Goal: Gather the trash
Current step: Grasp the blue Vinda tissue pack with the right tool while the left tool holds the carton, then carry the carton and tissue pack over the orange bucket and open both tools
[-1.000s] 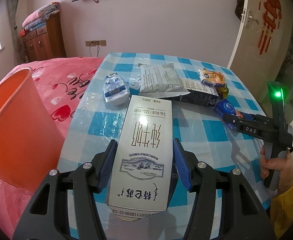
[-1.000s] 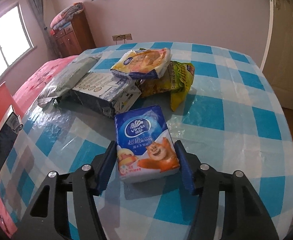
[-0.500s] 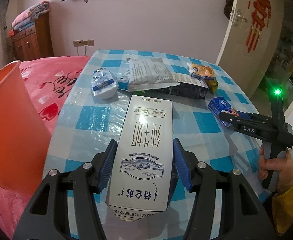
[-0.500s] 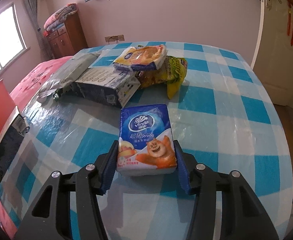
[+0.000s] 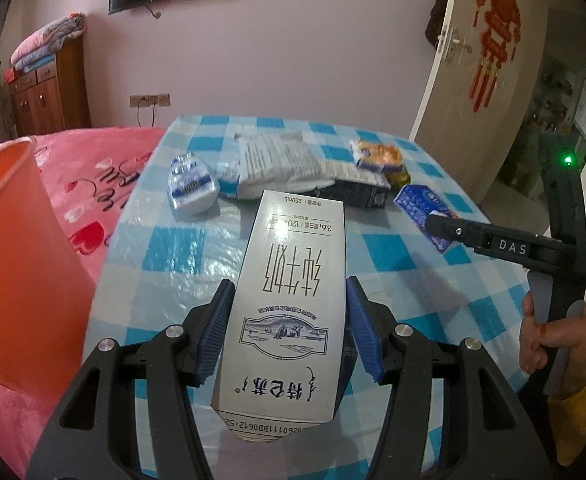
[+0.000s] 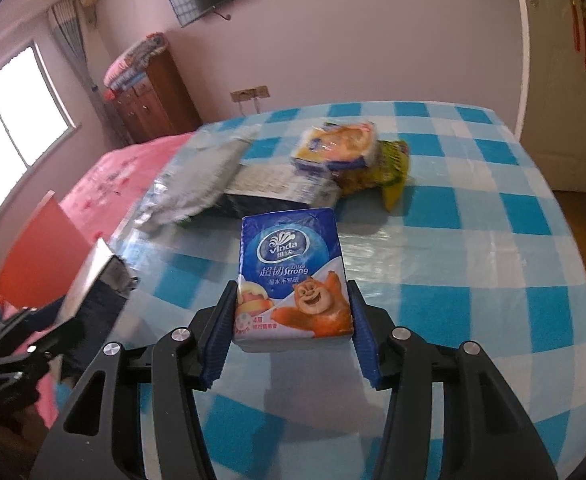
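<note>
My left gripper (image 5: 289, 328) is shut on a tall white milk carton (image 5: 293, 280), held above the near edge of the blue-checked table (image 5: 173, 248). My right gripper (image 6: 293, 328) is shut on a blue tissue pack (image 6: 293, 272) with a cartoon bear, and the pack hangs clear of the tabletop. In the left wrist view the right gripper (image 5: 445, 226) is seen side-on at the right, with the tissue pack (image 5: 425, 208) in it and a hand on its handle. In the right wrist view the left gripper (image 6: 33, 344) and its carton (image 6: 97, 276) are at the lower left.
An orange bin (image 5: 17, 260) stands left of the table, against a pink bed. At the far side of the table lie a crushed water bottle (image 5: 191, 186), a silver bag (image 5: 277, 164), a flattened dark box (image 5: 353, 192), a snack pack (image 6: 337, 144) and a yellow-green bag (image 6: 389, 172).
My right gripper closed its pads on the tissue pack and lifted it off the table. The left gripper kept the carton and turned slightly, so the table shifted in its view.
</note>
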`<state>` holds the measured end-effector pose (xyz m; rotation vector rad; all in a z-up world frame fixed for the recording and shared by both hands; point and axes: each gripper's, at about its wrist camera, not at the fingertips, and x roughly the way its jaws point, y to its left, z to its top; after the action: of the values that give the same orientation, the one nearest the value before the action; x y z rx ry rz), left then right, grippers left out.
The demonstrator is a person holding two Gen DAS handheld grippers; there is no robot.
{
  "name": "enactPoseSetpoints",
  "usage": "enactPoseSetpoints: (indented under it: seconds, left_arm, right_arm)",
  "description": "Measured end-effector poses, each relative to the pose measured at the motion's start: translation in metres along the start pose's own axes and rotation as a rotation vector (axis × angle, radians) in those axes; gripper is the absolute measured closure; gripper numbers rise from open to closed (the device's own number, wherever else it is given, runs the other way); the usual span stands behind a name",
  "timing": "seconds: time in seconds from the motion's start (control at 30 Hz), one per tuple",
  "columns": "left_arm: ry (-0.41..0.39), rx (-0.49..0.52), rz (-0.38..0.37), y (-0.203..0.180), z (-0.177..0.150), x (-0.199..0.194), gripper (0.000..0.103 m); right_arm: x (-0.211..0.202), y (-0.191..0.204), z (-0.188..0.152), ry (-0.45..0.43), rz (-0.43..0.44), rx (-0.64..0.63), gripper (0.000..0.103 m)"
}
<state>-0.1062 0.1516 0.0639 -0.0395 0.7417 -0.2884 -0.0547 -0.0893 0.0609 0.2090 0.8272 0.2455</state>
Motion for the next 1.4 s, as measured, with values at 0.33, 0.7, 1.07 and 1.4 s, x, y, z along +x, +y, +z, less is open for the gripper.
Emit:
enactPoseSetpoints:
  seconds: [0.33, 0.7, 1.07, 1.4]
  left_arm:
    - [-0.159, -0.041, 0.062, 0.03, 0.027, -0.059, 0.046]
    - [-0.276, -0.202, 0.347, 0.124, 0.034, -0.126, 0.046]
    - [-0.224, -0.337, 0.461, 0.184, 0.021, -0.122, 0.046]
    - [-0.207, -0.386, 0.505, 0.196, 0.006, -0.122, 0.018]
  right_arm:
    - [-0.02, 0.07, 0.037, -0.022, 0.221, -0.037, 0.05]
    - [-0.015, 0.212, 0.081, -0.015, 0.449, -0.244, 0.05]
    - [0.02, 0.325, 0.091, 0.02, 0.577, -0.382, 0.048]
    - [0.034, 0.33, 0.081, -0.019, 0.533, -0.357, 0.012]
